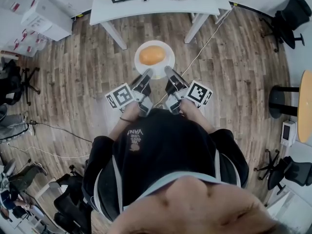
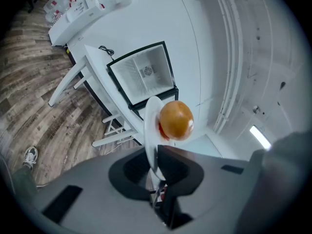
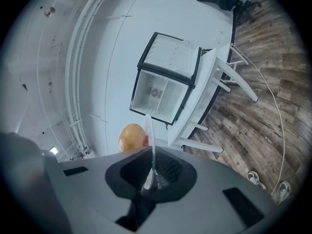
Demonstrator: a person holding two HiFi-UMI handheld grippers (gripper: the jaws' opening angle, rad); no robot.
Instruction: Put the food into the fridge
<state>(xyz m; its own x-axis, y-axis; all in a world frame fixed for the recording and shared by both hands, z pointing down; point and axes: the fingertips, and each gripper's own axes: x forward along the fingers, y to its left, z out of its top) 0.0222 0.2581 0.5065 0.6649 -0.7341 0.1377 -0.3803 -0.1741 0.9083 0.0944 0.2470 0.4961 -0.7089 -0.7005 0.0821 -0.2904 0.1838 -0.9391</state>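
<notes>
A round orange-brown bun [image 1: 151, 55] lies on a white plate [image 1: 163, 50] held out over the wooden floor. My left gripper [image 1: 145, 78] is shut on the plate's near left rim, my right gripper [image 1: 170, 76] on its near right rim. In the left gripper view the plate [image 2: 151, 126] runs edge-on out of the jaws, the bun [image 2: 176, 120] on its right. In the right gripper view the plate [image 3: 149, 133] is a thin edge with the bun [image 3: 131, 137] to its left. Ahead, a small fridge [image 2: 144, 75] [image 3: 163, 81] stands open on a white table [image 1: 146, 9].
White boxes [image 1: 41, 13] are stacked at the far left. Office chairs [image 1: 287, 21] stand at the right, beside a round table [image 1: 305, 106]. A cable [image 1: 204, 45] runs across the floor from the table's right leg. The table's legs [image 1: 114, 33] stand just beyond the plate.
</notes>
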